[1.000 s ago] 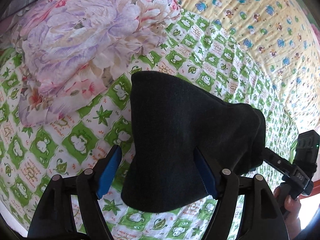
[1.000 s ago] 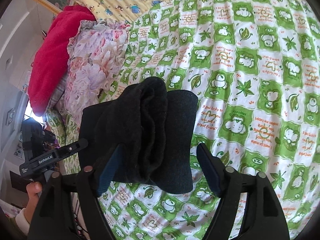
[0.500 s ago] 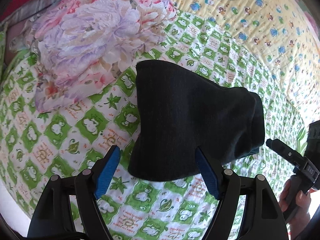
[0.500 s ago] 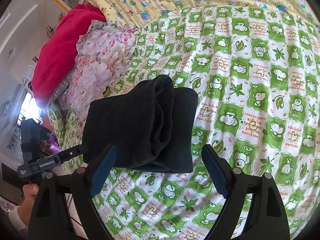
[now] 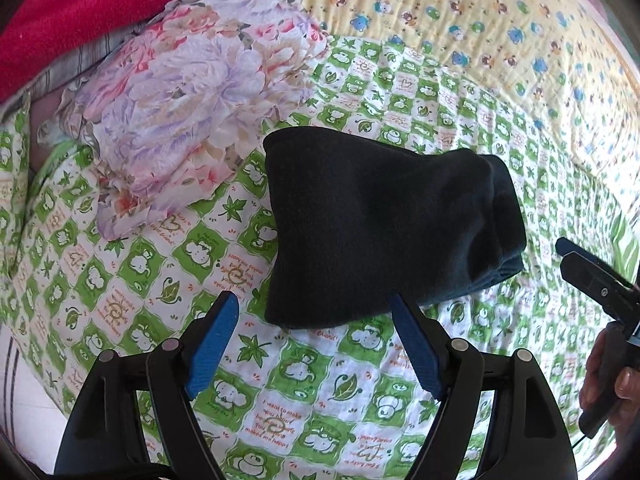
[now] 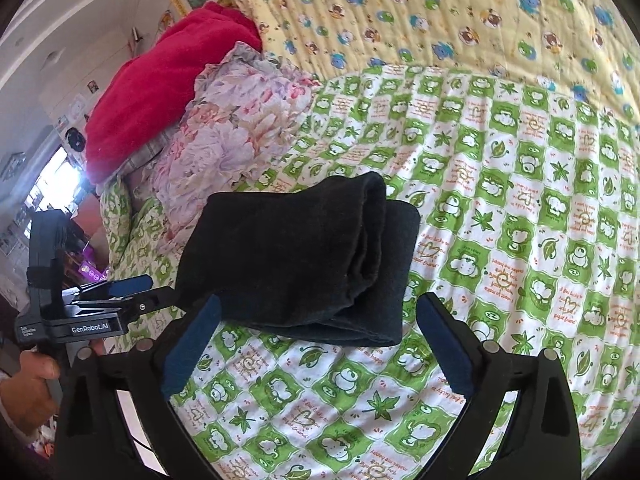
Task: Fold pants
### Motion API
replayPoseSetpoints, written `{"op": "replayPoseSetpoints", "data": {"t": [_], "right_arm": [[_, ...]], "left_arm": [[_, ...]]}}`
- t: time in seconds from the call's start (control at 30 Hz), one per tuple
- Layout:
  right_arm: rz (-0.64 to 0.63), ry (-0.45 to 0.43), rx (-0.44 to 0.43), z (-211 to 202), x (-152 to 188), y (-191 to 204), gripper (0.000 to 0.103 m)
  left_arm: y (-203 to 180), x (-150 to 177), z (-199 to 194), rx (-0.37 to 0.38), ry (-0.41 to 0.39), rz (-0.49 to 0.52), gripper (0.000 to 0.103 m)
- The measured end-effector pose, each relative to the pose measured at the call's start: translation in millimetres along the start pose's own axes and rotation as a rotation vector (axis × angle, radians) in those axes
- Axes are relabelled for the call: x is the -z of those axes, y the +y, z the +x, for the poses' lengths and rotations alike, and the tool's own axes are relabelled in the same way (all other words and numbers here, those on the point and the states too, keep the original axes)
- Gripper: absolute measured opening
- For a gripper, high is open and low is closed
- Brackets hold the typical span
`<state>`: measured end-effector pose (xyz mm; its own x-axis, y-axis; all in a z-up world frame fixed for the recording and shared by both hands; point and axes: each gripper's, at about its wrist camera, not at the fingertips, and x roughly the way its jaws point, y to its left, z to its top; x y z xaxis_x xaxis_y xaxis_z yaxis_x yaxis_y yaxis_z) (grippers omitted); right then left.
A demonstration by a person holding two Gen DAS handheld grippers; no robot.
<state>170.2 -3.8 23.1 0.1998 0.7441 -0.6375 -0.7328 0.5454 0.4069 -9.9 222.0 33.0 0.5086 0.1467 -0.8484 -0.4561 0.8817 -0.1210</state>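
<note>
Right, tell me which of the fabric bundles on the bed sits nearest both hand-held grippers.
The folded black pants, lying alone on the green checked sheet; the floral quilt and red blanket are piled farther back.

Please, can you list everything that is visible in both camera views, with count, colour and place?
pants: one, black, folded into a bundle, lying on the green sheet.
green sheet: one, green and white check, under the pants.
floral quilt: one, pink and lilac, left of the pants.
red blanket: one, red, behind the floral quilt.
yellow quilt: one, yellow with small animals, at the far side.
left gripper: one, black with blue fingers, open, near the pants.
right gripper: one, same colours, open.
</note>
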Motion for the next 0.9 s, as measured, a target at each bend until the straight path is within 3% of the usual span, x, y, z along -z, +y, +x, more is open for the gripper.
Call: {"op": "replayPoseSetpoints", "data": {"t": [0.4,0.67,0.9], "right_arm": [[-0.099,-0.002,0.012,4,19,18,0.1],[-0.223,-0.079,0.038,2,27,37,0.101],[-0.27,-0.059,0.025,11,32,49,0.101]], "left_arm": [[-8,18,-4,-0.053,-0.015,0.059,0.084],[-12,24,-5,-0.079,-0.041,0.082,0.084],[-16,29,-7,-0.083,-0.068,0.095,0.085]]}}
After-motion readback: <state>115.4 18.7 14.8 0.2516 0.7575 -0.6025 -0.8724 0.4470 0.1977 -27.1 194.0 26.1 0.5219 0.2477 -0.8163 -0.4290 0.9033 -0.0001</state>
